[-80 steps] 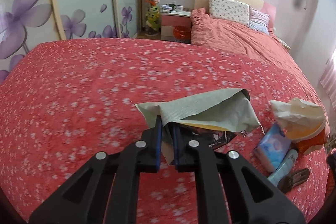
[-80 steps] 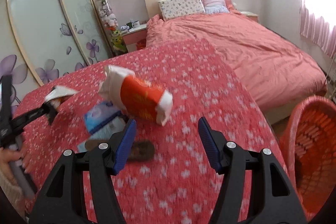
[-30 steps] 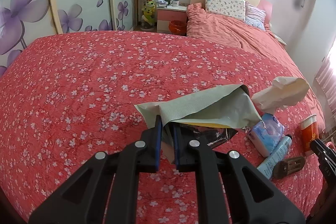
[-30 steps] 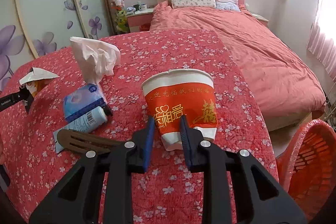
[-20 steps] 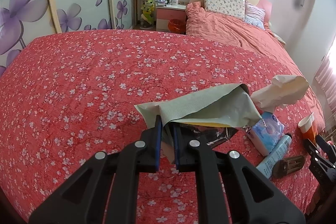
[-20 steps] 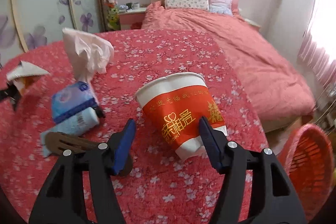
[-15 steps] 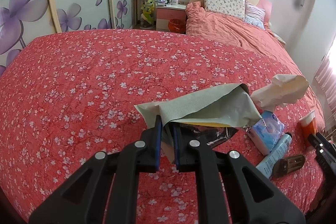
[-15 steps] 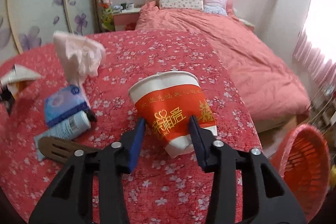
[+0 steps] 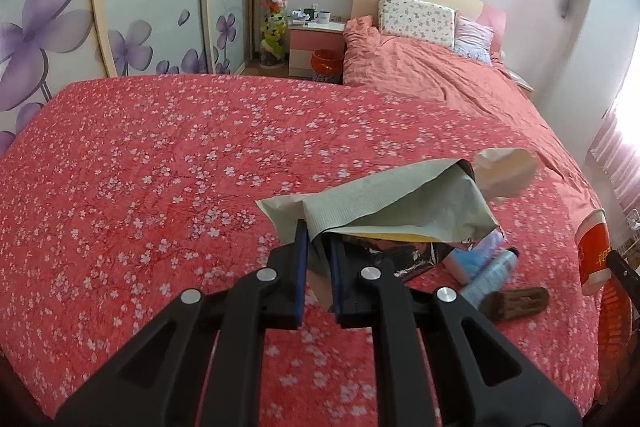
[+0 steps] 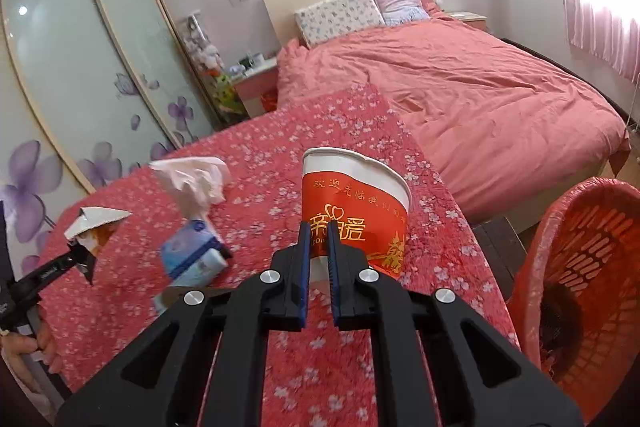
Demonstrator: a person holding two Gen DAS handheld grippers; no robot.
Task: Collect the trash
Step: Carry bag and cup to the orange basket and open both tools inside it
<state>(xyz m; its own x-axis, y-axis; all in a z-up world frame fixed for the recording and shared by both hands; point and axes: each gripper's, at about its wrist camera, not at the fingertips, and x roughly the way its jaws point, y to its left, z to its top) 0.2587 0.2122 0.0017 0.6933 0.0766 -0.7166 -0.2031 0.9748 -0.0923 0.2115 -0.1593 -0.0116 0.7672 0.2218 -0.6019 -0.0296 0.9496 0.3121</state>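
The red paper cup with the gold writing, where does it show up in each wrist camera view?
Left wrist: red paper cup at the far right edge, pinched by the right gripper.
Right wrist: centre of the picture, clamped in the right gripper.
Shared landmark: the crumpled tissue on the floral cover.

a red bedspread (image 9: 168, 163) with small white blossoms carries a crumpled tissue (image 10: 192, 181), a blue tissue pack (image 10: 186, 251), a pale blue tube (image 9: 490, 277) and a brown wooden comb (image 9: 514, 303).

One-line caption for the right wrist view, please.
Right tool pinches red paper cup above floral tablecloth, orange basket alongside.
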